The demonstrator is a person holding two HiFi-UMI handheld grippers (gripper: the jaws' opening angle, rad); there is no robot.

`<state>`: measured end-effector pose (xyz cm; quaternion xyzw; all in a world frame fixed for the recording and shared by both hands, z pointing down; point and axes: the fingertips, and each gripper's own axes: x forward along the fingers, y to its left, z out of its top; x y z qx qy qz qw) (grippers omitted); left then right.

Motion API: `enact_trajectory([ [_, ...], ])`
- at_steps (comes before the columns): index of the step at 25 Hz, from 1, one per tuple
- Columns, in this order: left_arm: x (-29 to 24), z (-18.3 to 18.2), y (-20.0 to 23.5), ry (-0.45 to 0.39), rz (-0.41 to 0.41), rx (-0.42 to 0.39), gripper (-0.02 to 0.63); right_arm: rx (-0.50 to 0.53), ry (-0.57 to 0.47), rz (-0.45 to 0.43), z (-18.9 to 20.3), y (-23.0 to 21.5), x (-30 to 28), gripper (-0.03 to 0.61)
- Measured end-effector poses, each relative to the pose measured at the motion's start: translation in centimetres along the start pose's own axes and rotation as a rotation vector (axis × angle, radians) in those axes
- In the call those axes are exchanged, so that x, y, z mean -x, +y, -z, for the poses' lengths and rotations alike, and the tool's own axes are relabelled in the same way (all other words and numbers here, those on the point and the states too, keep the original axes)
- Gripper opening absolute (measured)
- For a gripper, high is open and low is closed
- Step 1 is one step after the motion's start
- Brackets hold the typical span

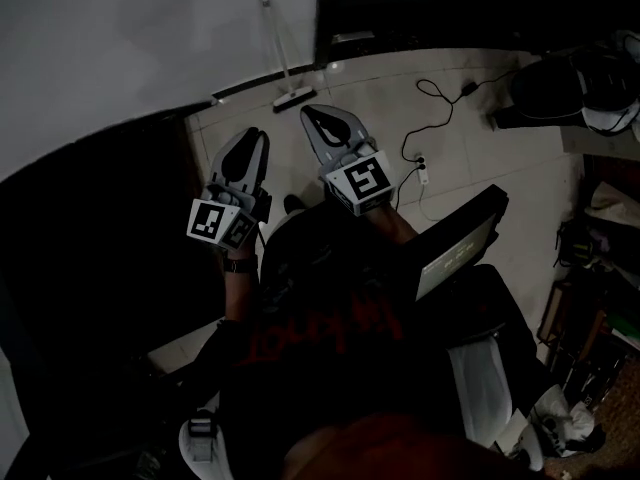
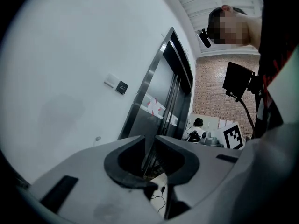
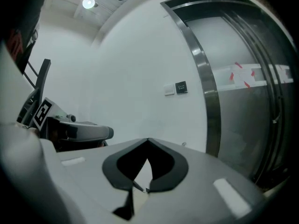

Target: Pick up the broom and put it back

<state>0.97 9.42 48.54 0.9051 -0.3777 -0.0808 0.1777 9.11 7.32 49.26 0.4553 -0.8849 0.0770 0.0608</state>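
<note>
The broom (image 1: 283, 63) leans upright against the white wall, its head (image 1: 293, 98) on the tiled floor by the skirting. My right gripper (image 1: 312, 113) is held out towards it, a short way in front of the broom head and not touching it. Its jaws are shut with nothing in them, the tips meeting in the right gripper view (image 3: 148, 140). My left gripper (image 1: 254, 135) is alongside, to the left of the broom head. In the left gripper view (image 2: 150, 137) a narrow gap shows between its tips, and nothing is in it.
A black cable with a charger (image 1: 435, 118) lies on the tiles to the right. A dark metal lift door (image 2: 161, 106) stands beside the white wall. A lit screen (image 1: 455, 253) sits at my right, with cluttered shelves (image 1: 600, 298) beyond. A person (image 2: 198, 125) is far back.
</note>
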Motion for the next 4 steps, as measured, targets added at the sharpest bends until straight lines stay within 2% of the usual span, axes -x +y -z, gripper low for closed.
enact_trajectory([
  [4,0.9,0.5,1.5,-0.019,-0.005,0.013,0.085,0.013,0.005,-0.070,1.9,1.5,-2.4,0.000],
])
